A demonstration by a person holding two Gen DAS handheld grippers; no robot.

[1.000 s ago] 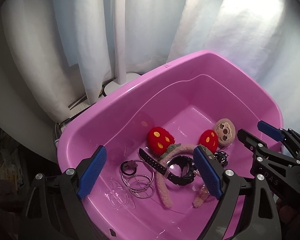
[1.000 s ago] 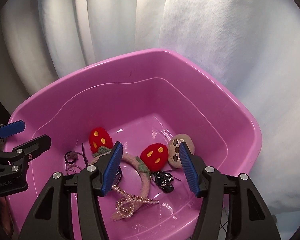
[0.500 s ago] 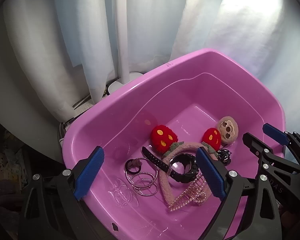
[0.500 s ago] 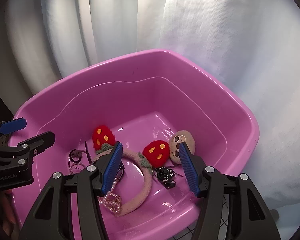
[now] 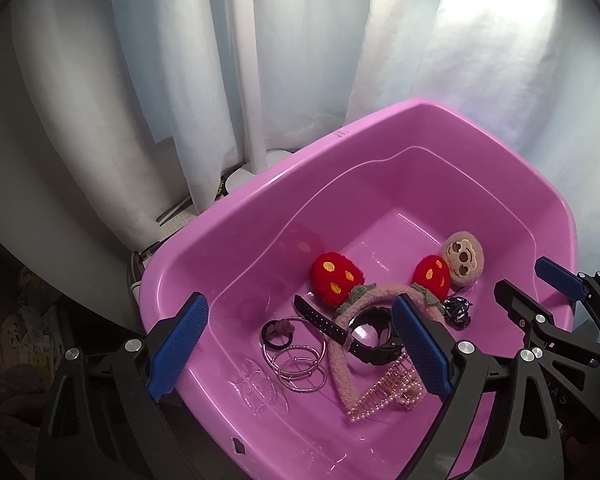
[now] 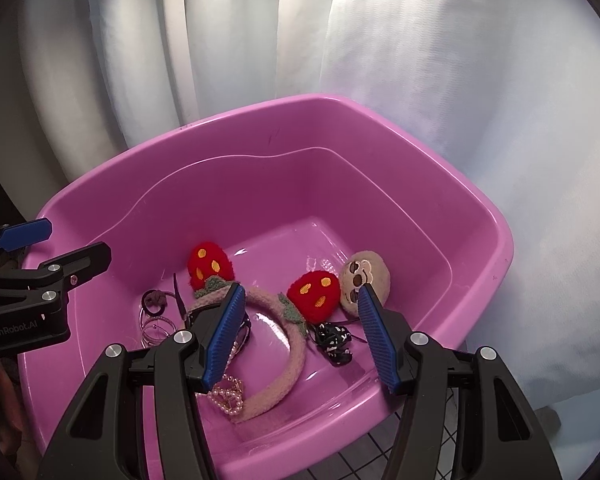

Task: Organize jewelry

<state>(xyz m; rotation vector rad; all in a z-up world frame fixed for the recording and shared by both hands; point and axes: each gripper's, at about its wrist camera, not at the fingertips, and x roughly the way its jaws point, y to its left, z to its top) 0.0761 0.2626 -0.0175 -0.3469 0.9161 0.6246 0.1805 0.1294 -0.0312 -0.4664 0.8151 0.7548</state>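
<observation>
A pink plastic tub (image 5: 260,208) (image 6: 480,216) holds the jewelry. Inside lie a fuzzy pink headband with two red strawberries (image 5: 336,276) (image 6: 292,356), a beige sloth plush (image 5: 462,258) (image 6: 366,276), a black watch (image 5: 364,338), silver hoops (image 5: 296,364) (image 6: 156,326), a dark hair tie (image 5: 278,330), a pearl clip (image 5: 388,392) (image 6: 228,394) and a black-and-white clip (image 5: 456,310) (image 6: 334,340). My left gripper (image 5: 298,346) is open and empty above the tub's near left side. My right gripper (image 6: 300,336) is open and empty above the near right side.
White curtains (image 5: 180,80) (image 6: 420,80) hang behind the tub. A white pole on a round base (image 5: 248,80) stands behind its far left rim. Dark clutter (image 5: 12,320) lies at the left. A dark wire grid (image 6: 380,460) shows under the tub's near edge.
Both grippers have pulled back and risen from the tub, staying open. The pearl clip, hidden behind the left finger before, now shows in the left wrist view.
</observation>
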